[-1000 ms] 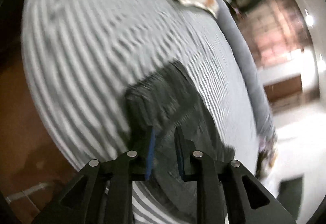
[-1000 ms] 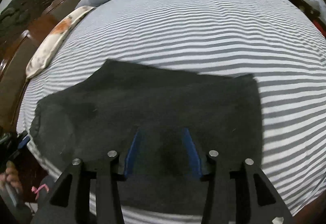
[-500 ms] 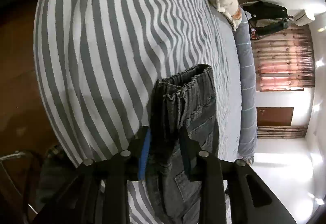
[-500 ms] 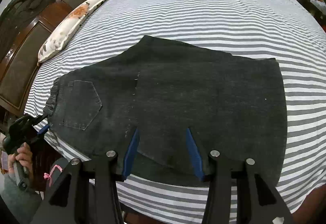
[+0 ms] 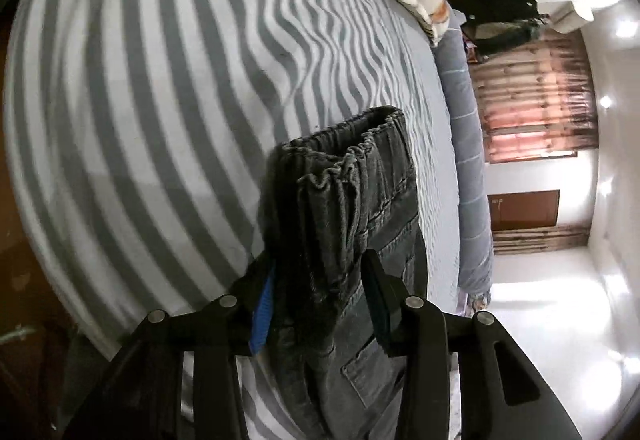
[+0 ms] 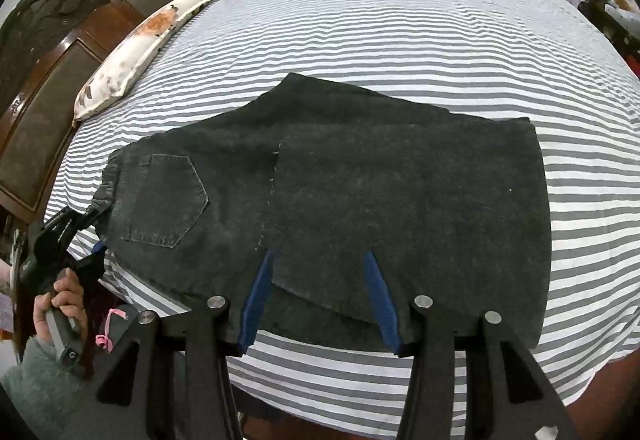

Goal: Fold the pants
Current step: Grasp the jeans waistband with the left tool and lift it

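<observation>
Folded pants (image 6: 340, 199) on striped bed (image 6: 400, 39)

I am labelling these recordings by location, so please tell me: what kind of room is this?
Most likely a bedroom in a home. The dark pants lie on a bed with a grey-and-white striped sheet, a carved dark wooden headboard stands at one end, and a floral pillow lies beside it.
</observation>
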`<action>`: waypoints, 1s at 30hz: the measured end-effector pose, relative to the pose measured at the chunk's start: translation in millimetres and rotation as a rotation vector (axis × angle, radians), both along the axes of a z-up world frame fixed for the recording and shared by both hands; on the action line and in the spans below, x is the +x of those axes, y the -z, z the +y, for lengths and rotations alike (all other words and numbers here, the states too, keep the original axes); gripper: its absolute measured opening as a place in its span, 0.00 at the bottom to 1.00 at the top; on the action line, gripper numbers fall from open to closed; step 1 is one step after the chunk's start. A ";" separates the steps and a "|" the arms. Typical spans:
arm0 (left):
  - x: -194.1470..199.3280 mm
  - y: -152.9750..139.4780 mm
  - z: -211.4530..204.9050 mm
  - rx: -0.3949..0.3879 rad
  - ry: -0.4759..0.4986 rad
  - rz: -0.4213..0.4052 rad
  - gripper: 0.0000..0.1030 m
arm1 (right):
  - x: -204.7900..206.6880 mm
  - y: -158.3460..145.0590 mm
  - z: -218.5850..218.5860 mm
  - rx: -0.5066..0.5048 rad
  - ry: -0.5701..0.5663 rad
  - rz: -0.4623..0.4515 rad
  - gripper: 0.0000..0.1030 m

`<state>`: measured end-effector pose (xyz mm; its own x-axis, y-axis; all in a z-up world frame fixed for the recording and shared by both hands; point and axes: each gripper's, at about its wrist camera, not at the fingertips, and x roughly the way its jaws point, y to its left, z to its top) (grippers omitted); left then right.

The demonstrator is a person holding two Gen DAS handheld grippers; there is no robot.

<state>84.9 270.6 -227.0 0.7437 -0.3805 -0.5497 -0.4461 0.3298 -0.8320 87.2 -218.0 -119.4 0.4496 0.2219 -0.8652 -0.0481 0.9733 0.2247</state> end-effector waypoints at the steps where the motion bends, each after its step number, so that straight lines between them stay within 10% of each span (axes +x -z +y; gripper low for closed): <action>1: 1.0 1.0 0.4 -0.005 -0.003 -0.005 0.40 | 0.4 2.0 0.4 -0.001 0.002 0.005 0.45; 5: 2.7 4.0 2.3 -0.031 -0.033 -0.009 0.37 | 3.1 12.4 5.5 -0.045 0.000 0.019 0.46; 19: 12.6 -79.9 -42.9 0.287 0.014 -0.035 0.21 | 5.7 41.3 -9.1 -0.013 0.024 0.085 0.47; 30: 45.3 -182.7 -180.7 0.579 0.338 -0.223 0.19 | -6.8 17.7 -57.9 0.093 0.108 0.029 0.48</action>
<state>130.2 89.9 -44.3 0.7549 -0.3032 -0.5815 -0.0799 0.8376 -0.5404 80.4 -275.8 -137.1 0.4505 0.2528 -0.8562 0.0640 0.9475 0.3134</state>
